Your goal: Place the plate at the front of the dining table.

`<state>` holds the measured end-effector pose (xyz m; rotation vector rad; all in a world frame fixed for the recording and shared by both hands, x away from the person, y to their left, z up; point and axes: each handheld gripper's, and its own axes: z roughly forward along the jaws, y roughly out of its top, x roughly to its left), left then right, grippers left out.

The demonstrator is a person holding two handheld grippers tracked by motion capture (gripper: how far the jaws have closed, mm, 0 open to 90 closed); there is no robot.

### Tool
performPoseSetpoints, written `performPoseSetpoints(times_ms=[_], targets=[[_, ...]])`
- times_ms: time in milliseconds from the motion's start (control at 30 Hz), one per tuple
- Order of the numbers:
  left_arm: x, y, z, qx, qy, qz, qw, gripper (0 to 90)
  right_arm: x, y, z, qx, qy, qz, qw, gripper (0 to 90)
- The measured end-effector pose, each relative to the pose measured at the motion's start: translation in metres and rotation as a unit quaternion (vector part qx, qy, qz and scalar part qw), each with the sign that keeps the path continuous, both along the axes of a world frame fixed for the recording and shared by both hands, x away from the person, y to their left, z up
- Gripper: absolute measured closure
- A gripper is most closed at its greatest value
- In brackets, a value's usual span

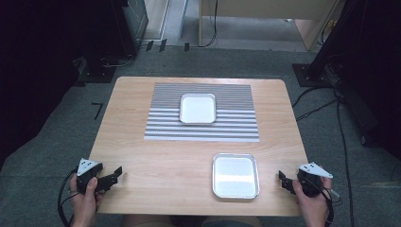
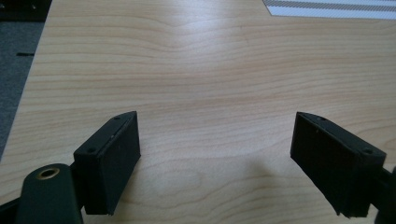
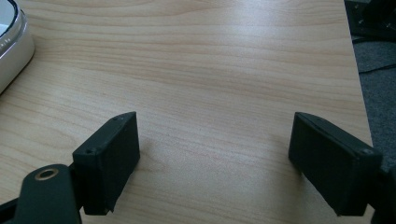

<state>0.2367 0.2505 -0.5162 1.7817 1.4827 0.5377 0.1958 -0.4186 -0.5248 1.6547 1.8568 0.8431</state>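
We note both grippers, left gripper (image 1: 115,175) and right gripper (image 1: 284,181), spread and empty; the right, near the metal tray (image 1: 235,175), risks nudging it off the worktop (image 1: 161,161).

In the right gripper view, the shiny metal tray (image 3: 10,49) is cut off by the left edge. In the left gripper view, the grey-and-white striped mat (image 2: 329,8) is clipped at the top edge.

A white square tray (image 1: 197,108) lies flat at twelve o'clock on a grey-striped mat (image 1: 202,131); a silver metal tray (image 1: 235,175), shallow and rimmed, lies flat on bare wood at five o'clock, well apart from it
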Motion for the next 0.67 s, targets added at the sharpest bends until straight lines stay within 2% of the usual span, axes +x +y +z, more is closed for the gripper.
performPoseSetpoints(times_ms=[133,433,667], targets=[[-0.0018,0.0028,-0.0008,0.01,0.003,0.006,0.9999,15.8,0.0,0.0,-0.0001,0.0,0.0,0.0,1.0,16.2],[-0.0015,-0.0052,-0.0018,0.072,0.006,-0.002,0.9974,15.7,-0.0009,0.0003,-0.0001,0.0,0.0,0.007,1.0,16.2],[-0.0003,-0.0059,-0.0019,0.074,0.007,-0.001,0.9973,14.6,-0.0008,0.0004,-0.0004,-0.001,0.003,0.003,1.0,13.4]])
